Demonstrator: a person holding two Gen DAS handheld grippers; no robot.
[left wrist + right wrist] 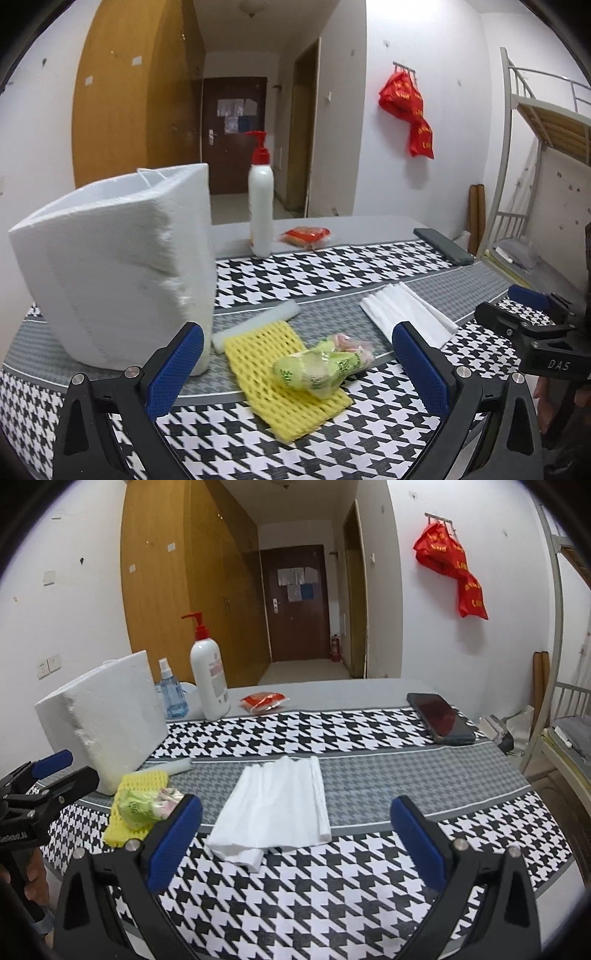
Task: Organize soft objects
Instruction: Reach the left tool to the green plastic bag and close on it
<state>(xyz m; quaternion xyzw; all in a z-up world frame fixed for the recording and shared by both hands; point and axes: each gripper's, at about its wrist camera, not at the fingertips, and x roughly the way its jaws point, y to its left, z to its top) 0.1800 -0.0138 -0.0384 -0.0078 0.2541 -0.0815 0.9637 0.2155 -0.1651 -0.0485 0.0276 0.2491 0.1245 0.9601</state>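
We hold both grippers wide apart and empty: the left gripper (297, 365) frames the green packet (317, 367) lying on yellow foam netting (284, 373), the right gripper (295, 834) frames the folded white tissue (275, 808).

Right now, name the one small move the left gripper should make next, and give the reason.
Probably ease the left gripper forward and down onto the green wrapped packet. Its jaws stand open and empty, the packet lies loose on the yellow foam net straight ahead, and the white foam box beside it is open-topped.
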